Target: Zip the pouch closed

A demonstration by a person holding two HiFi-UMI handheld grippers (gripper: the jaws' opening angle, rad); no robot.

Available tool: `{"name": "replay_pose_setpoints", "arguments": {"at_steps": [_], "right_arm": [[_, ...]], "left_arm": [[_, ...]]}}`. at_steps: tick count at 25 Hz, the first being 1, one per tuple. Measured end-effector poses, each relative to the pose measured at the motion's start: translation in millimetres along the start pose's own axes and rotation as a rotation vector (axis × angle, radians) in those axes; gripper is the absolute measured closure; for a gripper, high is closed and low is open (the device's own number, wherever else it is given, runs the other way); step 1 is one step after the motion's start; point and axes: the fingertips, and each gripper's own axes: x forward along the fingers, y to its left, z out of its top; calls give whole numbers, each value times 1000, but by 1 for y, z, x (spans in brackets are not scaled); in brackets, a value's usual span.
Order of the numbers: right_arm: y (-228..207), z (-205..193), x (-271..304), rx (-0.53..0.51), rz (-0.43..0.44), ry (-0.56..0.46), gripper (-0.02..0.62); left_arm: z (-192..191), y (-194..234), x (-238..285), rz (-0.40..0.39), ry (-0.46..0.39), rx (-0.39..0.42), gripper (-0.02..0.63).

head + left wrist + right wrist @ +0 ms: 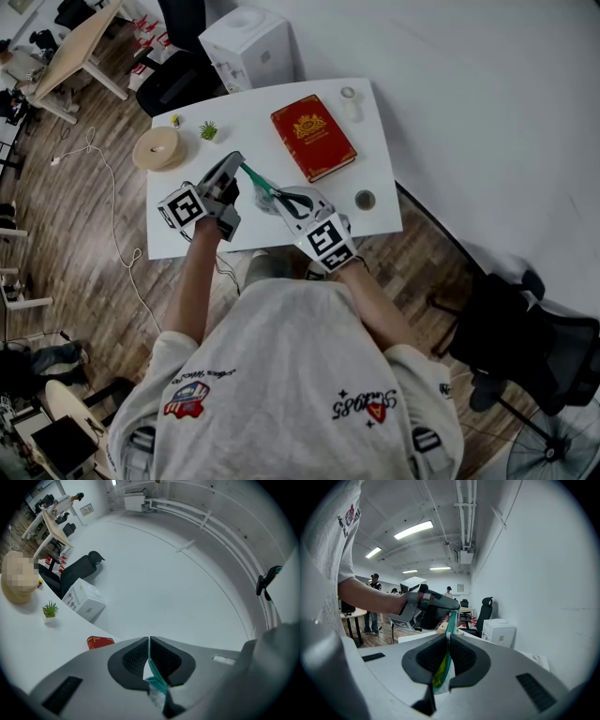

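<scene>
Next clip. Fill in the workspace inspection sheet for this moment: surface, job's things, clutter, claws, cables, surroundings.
Surface: white table on a wooden floor.
Job's things: pouch with a teal zip edge, held up between both claws.
Clutter: red book, potted plant, tan round object, white cup, dark round item; all apart from the pouch.
Claws: left claw shut on the pouch's teal edge; right claw shut on the pouch.
Cables: white cable loose on the floor left of the table.
Surroundings: white appliance behind the table, black chair, fan.
</scene>
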Motion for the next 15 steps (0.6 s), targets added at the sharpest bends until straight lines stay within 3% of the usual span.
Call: {"name": "replay_pose_setpoints", "arguments": {"at_steps": [15], "right_arm": [[4, -17, -12, 3, 18, 29, 571]], "left_arm": [[39, 10, -18, 18, -83, 27, 594]]}}
